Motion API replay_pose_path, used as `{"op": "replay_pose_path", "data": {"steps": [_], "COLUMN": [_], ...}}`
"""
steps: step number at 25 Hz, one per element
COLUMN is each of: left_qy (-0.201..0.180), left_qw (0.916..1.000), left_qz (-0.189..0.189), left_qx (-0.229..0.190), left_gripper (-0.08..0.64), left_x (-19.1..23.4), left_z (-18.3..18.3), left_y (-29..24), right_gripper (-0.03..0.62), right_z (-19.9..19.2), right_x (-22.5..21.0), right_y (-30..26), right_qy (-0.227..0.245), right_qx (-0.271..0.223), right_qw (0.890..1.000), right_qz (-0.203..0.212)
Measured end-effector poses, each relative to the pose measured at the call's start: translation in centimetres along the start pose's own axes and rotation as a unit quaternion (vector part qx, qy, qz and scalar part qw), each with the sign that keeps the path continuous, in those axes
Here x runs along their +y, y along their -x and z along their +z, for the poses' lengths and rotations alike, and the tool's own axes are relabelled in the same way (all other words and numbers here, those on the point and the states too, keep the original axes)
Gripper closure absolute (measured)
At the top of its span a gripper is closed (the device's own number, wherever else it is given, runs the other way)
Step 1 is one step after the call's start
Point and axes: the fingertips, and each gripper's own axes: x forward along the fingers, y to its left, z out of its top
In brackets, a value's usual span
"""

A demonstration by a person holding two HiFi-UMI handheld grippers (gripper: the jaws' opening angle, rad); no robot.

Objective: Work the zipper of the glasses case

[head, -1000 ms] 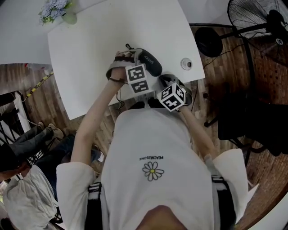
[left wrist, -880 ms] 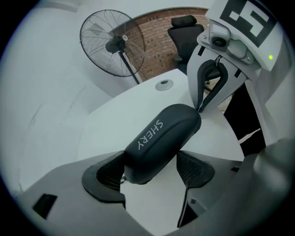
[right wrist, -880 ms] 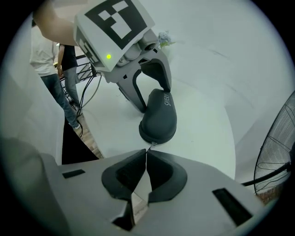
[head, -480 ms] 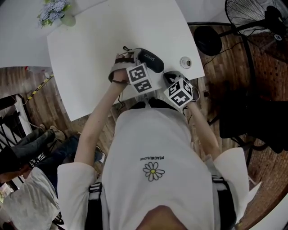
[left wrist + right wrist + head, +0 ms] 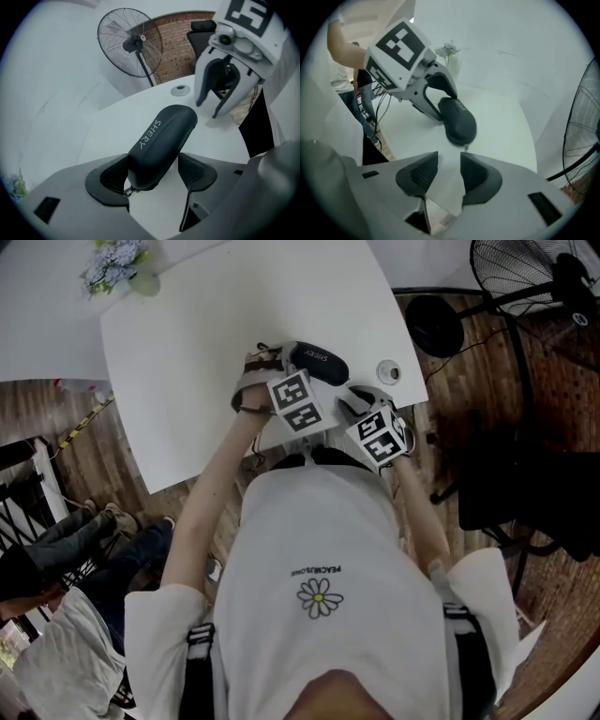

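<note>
The dark glasses case [image 5: 319, 360] lies on the white table [image 5: 216, 324]. In the left gripper view the case [image 5: 164, 136] points away from me, its near end and zipper pull [image 5: 127, 191] between the pads. My left gripper [image 5: 152, 173] has just been closing on that end. The left pad touches the case; a thin gap shows at the right pad. My right gripper [image 5: 449, 168] stands with a narrow gap and nothing in it, just short of the case's other end [image 5: 457, 123]. The left gripper [image 5: 440, 105] straddles the far end there.
A small round white fitting [image 5: 388, 372] sits in the table near the right edge. A vase of flowers [image 5: 117, 263] stands at the far left corner. A standing fan [image 5: 525, 277] is off the table to the right. The near table edge runs just behind both grippers.
Both hands have shifted a little further over the table. The right gripper has drawn in closer to the case's near end and rolled slightly. The case stays in place.
</note>
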Motion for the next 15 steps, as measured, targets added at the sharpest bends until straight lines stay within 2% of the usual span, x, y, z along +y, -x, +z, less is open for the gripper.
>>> {"op": "replay_pose_path", "data": {"steps": [1, 4, 8, 9, 10, 11, 15], "left_qy": [-0.002, -0.010, -0.023, -0.025, -0.027, -0.028, -0.030], "left_qw": [1.0000, 1.0000, 0.9997, 0.9997, 0.9996, 0.9996, 0.9994], "left_qz": [0.000, 0.001, 0.004, 0.005, 0.005, 0.006, 0.011], "left_qx": [0.000, 0.001, 0.000, 0.000, 0.001, 0.002, 0.009], "left_gripper": [0.213, 0.215, 0.220, 0.221, 0.221, 0.221, 0.222], "left_x": [0.0, 0.1, 0.0, 0.1, 0.1, 0.2, 0.3], "left_z": [0.0, 0.0, 0.0, 0.0, -0.1, -0.1, 0.0], "left_y": [0.0, 0.0, -0.1, -0.1, -0.1, -0.1, -0.2], "right_gripper": [0.457, 0.457, 0.463, 0.484, 0.534, 0.549, 0.568], "right_z": [-0.3, 0.2, 0.7, 0.6, 0.6, 0.6, 0.5], "right_x": [-1.3, -4.1, -3.9, -3.5, -3.2, -3.0, -3.3], "right_y": [-0.1, -0.8, -2.3, -2.6, -2.7, -2.8, -2.2], "right_qy": [0.009, 0.045, 0.114, 0.123, 0.129, 0.134, 0.135], "right_qx": [0.004, -0.003, 0.015, 0.022, 0.027, 0.031, 0.039], "right_qw": [1.000, 0.999, 0.990, 0.987, 0.985, 0.984, 0.987], "right_qz": [-0.006, 0.001, 0.077, 0.097, 0.112, 0.117, 0.076]}}
